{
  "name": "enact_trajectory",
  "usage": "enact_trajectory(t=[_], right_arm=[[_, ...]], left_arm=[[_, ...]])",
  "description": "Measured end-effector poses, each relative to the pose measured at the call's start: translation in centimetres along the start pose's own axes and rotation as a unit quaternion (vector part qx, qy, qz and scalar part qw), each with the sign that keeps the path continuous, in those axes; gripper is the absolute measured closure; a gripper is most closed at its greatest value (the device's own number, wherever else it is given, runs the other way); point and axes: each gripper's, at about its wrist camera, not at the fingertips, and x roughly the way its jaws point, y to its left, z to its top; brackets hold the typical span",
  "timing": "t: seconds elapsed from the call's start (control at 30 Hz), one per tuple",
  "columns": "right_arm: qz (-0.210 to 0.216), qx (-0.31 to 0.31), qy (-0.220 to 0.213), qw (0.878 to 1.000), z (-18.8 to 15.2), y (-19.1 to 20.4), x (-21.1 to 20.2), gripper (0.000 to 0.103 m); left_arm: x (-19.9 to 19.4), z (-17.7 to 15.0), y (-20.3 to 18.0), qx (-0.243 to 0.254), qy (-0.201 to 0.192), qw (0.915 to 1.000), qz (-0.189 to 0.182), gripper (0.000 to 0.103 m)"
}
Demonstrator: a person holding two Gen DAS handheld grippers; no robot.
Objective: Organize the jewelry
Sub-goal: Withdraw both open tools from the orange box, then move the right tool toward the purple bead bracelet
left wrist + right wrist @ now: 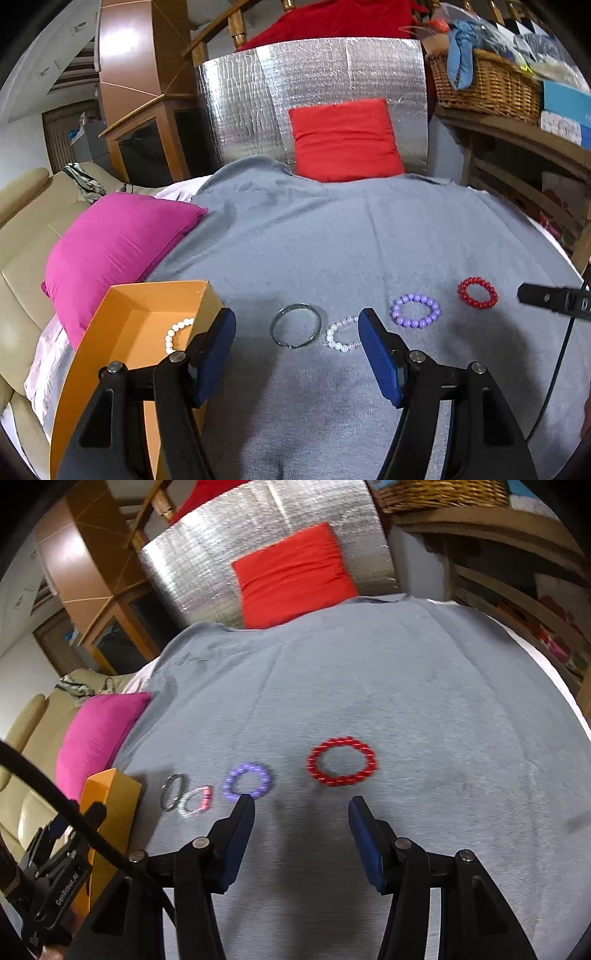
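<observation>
Lying in a row on the grey blanket point(332, 251), the metal bangle point(295, 325) and pink-white bracelet point(341, 334) sit between the left tool's point(297, 325) spread fingers; purple bracelet point(247, 781) and red bracelet point(341, 761) lie just ahead of the right tool point(301, 806), likewise spread. A white bead bracelet point(176, 334) rests in the orange box point(122, 317), left.

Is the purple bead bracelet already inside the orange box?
No: the purple bead bracelet lies on the grey blanket, right of the orange box, which holds only a white bead bracelet.
</observation>
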Motion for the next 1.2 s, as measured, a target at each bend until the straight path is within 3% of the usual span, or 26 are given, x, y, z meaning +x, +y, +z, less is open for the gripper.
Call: enact_trajectory(t=[0.33,0.57,0.73,1.0,1.2], right_arm=[[-0.023,0.038,0.012,0.999,0.6,-3.2,0.5,0.046],[-0.047,0.071,0.020,0.996,1.1,-6.3,1.7,0.046],[-0.043,0.095,0.035,0.994,1.3,-7.6,3.2,0.047],[-0.030,0.098,0.032,0.994,2.2,-5.9,5.4,0.047],[0.030,0.083,0.029,0.996,2.6,-2.9,5.0,0.047]], left_arm=[[1.1,-0.7,-0.8,0.019,0.023,0.9996,-0.002,0.033],[4.7,-2.2,0.6,0.010,0.114,0.9921,-0.050,0.033],[6.2,-2.9,2.0,0.006,0.139,0.9890,-0.049,0.033],[7.3,-3.5,2.7,-0.015,0.162,0.9835,-0.080,0.033],[7.9,-3.1,2.7,-0.024,0.156,0.9834,-0.090,0.033]])
